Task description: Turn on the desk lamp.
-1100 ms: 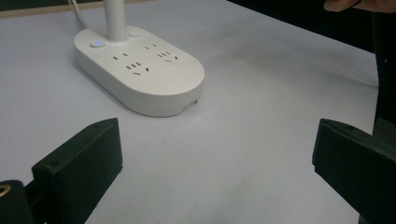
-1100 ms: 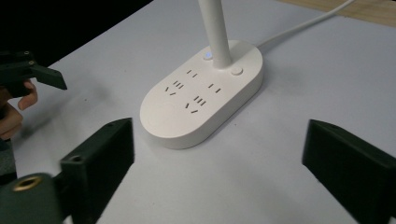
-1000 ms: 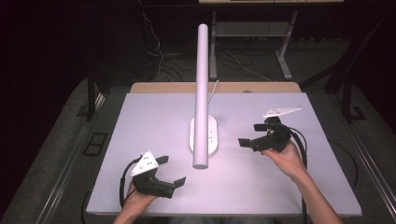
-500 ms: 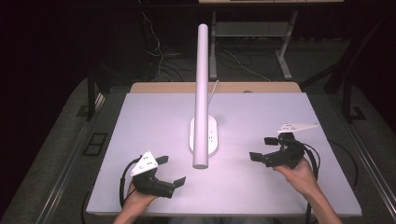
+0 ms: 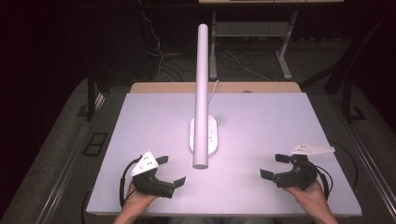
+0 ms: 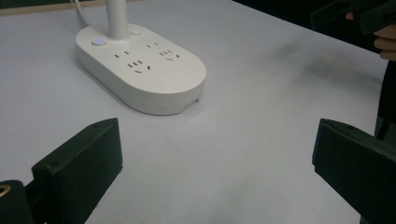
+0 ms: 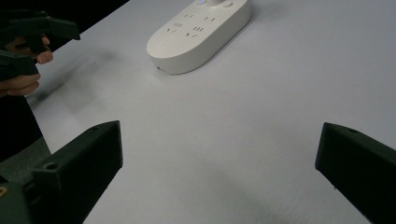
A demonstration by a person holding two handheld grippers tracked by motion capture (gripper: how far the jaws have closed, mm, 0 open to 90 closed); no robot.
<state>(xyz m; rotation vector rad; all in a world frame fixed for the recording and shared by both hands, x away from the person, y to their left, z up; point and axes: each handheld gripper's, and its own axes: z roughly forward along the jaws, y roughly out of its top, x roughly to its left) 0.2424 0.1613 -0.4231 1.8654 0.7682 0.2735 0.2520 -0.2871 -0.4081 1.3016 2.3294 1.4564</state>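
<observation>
Jaws on both grippers stand wide apart with nothing between them but bare table surface. Left gripper, black with a grey three-cornered plate on top, sits at the near left of the white rectangular tabletop, held in the person's left hand; its jaws point toward the table centre. Right gripper, of the same build, sits at the near right in the person's right hand, its jaws pointing left toward the centre.

White oval power-strip base lies at mid-table, between the two grippers and farther from the person than either, well apart from both. Tall white cylindrical post rises from its far end. Left gripper view: the base shows several socket openings on its top face and a small round button beside the foot of the post; the button looks faintly lit, though glare makes this uncertain. A thin white cable leaves the base toward the far edge of the table.

Right gripper view: the base lies ahead and to the upper left, and the other gripper, held in fingers, is at the left edge. Neither gripper touches the base.

A wooden board edge runs along the far side of the tabletop.
</observation>
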